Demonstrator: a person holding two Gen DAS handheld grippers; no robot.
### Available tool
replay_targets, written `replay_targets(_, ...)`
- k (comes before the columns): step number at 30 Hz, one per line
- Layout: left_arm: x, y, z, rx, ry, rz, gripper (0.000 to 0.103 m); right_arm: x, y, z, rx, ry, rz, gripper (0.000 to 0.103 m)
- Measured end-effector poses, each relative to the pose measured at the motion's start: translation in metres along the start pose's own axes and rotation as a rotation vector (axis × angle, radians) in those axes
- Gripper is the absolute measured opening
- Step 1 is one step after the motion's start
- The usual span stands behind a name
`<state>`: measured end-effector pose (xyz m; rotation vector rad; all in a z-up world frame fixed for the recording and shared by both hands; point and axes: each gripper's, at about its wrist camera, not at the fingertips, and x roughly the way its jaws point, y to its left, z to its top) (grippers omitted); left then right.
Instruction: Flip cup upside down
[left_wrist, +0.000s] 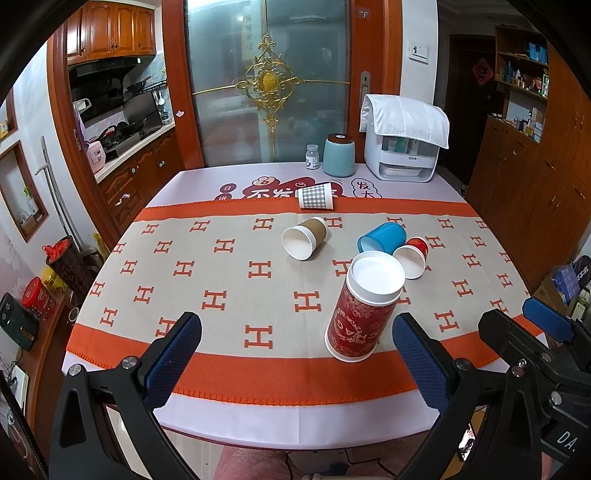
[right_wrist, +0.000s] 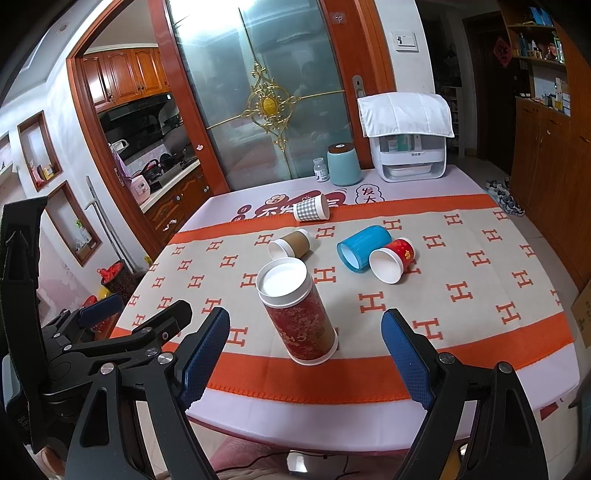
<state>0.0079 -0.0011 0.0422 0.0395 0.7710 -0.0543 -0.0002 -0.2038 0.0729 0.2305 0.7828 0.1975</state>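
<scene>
A tall red patterned paper cup stands upside down, rim on the cloth, near the table's front edge; it also shows in the right wrist view. My left gripper is open and empty, hovering left of and before the cup. My right gripper is open and empty, its jaws either side of the cup but nearer the table edge. Further back lie a brown cup, a blue cup, a small red cup and a checked cup, all on their sides.
The table carries an orange and beige H-patterned cloth. At the back stand a teal canister, a small white bottle and a white appliance with a cloth cover. Cabinets stand right, a kitchen doorway left.
</scene>
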Motion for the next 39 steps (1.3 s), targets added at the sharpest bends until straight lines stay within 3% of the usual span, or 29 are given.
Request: replay_targets(39,0.0005,0.0028,-0.0023,-0.010,-0.011,0.007,0.102,0.0050,0.0006,-0.0010,0.008,0.006,-0.006,0.086)
